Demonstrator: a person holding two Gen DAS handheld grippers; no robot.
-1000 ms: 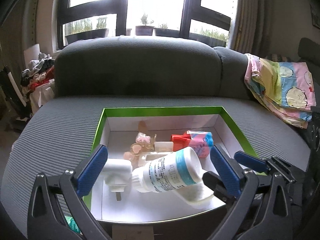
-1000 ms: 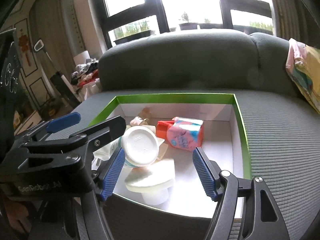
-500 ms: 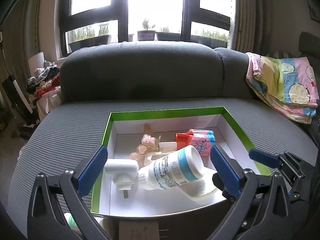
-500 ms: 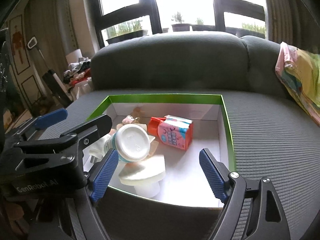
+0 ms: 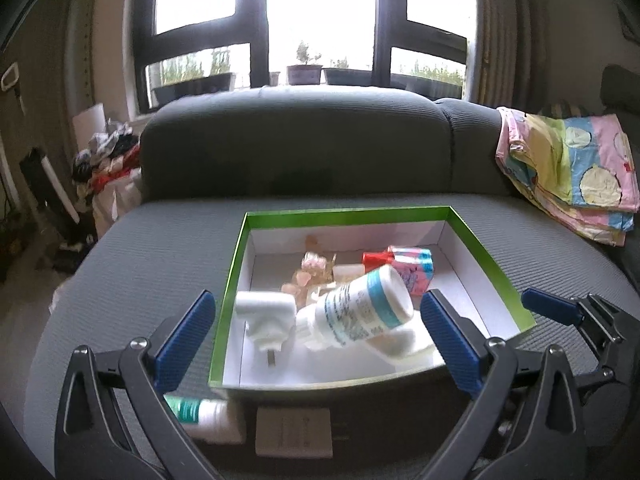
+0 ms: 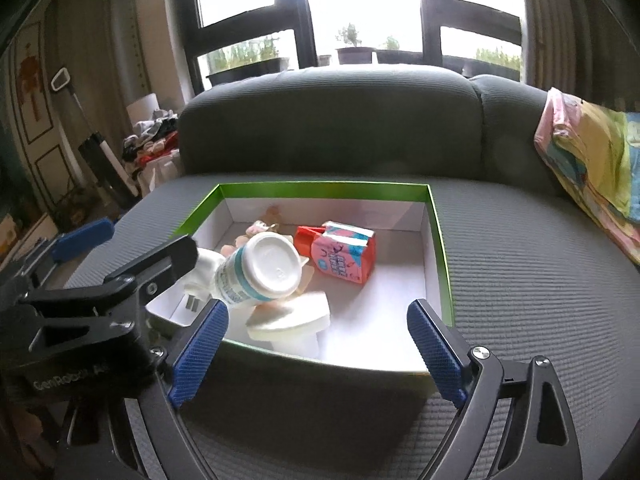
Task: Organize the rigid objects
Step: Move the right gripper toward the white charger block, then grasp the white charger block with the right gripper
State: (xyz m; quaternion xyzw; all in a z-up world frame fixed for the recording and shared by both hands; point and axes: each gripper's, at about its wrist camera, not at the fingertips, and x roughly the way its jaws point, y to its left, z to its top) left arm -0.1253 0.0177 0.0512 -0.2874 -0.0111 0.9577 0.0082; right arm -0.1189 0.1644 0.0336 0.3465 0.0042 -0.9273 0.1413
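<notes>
Nearest the left wrist camera, the left gripper (image 5: 316, 328) stands with its blue pads spread wide and nothing between them. Just under its left finger, on the sofa seat (image 5: 160, 256) in front of the box, lies a white tube with a green band (image 5: 200, 412), and beside it a pale flat card-like thing (image 5: 294, 432), too blurred to name.

The right gripper (image 6: 316, 340) is released too: its jaws have just been opening, and they hang wide at the near wall of the box, clear of everything inside.

The green-rimmed white box (image 5: 500, 276) sits on the seat. At its near edge a white cap-shaped piece (image 6: 288, 320) rests on the floor of the box, and a white bottle with a blue band (image 5: 364, 308) lies tilted across it, its round base toward the right wrist camera. To the left of the bottle stands a white plug adapter (image 5: 266, 314), touching it or very nearly. Farther in are small pink and clear trinkets (image 5: 312, 268), and to their right a pink and blue carton (image 6: 344, 258) leaning against a red pack (image 6: 306, 240).

Beyond the box rises the grey sofa back (image 5: 296, 140), with a folded colourful blanket (image 5: 572, 172) on the right, then a dark-framed window (image 5: 260, 20) with potted plants (image 5: 304, 68) on the sill.
</notes>
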